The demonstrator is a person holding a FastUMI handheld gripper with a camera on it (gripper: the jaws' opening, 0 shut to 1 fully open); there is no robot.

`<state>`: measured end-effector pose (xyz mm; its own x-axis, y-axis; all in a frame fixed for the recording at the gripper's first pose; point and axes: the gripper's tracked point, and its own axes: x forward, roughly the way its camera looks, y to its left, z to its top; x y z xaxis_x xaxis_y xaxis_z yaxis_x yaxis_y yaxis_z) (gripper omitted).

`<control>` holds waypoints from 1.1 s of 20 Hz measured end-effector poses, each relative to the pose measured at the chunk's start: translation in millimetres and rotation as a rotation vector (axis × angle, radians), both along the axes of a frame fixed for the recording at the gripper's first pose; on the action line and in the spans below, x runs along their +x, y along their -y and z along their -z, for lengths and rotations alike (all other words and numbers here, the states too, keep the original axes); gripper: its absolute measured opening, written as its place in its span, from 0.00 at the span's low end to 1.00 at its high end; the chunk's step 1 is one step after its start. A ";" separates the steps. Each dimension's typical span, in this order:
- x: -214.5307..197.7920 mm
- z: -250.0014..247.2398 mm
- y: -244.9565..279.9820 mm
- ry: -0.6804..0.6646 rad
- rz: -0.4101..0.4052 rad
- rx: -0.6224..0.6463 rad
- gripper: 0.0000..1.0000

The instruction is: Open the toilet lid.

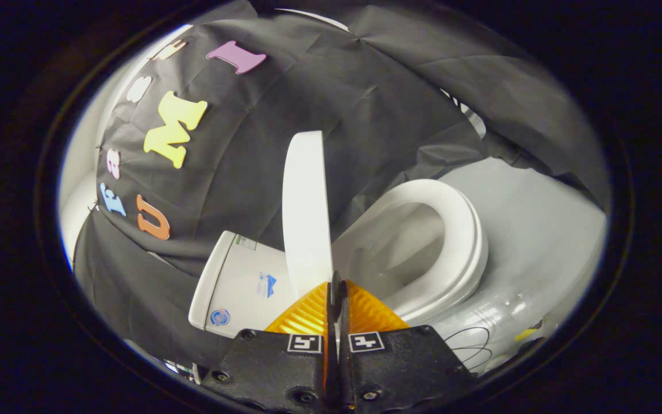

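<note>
The white toilet lid stands raised off the seat, seen nearly edge-on, between the tank and the bowl. The white seat ring lies down on the bowl, whose inside is exposed. My gripper is shut, its two orange fingers pressed together with nothing between them. The fingertips sit right at the lid's near rim, on the side facing the bowl; the rim's end is hidden behind the left finger. I cannot tell whether they touch it.
Black cloth hangs as the wall behind the tank and around the toilet. A pale floor spreads beyond the bowl, with a thin dark cable looping on it near the toilet's base.
</note>
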<state>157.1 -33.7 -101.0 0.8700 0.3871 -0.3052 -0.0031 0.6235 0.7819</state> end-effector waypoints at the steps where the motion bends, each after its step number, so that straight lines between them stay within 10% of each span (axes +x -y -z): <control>1: -0.7 -2.4 -2.5 0.003 -0.002 -0.008 0.04; 22: -7.8 -49.0 -47.9 0.046 -0.035 -0.126 0.05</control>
<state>149.3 14.2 -52.0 0.8709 0.3788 -0.3131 -0.0609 0.7153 0.6961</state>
